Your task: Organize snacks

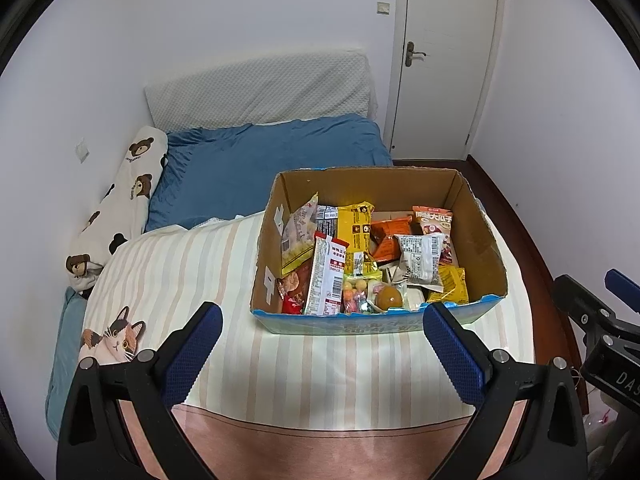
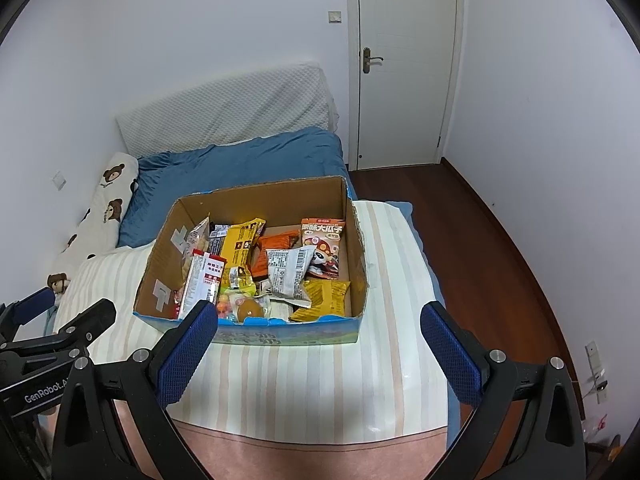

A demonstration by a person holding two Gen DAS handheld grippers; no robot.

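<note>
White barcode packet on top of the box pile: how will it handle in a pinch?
The white barcode packet looks puffed and crinkled, so probably light and squashy. Its film looks glossy, so possibly slippery. It lies loose atop other snacks in the cardboard box, so neighbours may shift.

**Soft, even indoor light with heavy fisheye curvature**

Both wrist views were evenly and moderately lit by diffuse indoor light from above, with a cool, slightly bluish cast on the white walls. Shadows were faint and soft-edged. Mild glare showed on the glossy snack wrappers inside the cardboard box (image 1: 476, 232) and as a pale sheen on the wooden floor (image 2: 480, 232). Focus was sharp at the centre, where packet print was readable. Fisheye distortion bent the door (image 1: 444, 60) frame and walls outward, and black vignetting filled the corners. The blue finger pads (image 2: 188, 356) in the foreground looked crisp, their texture visible.
</note>
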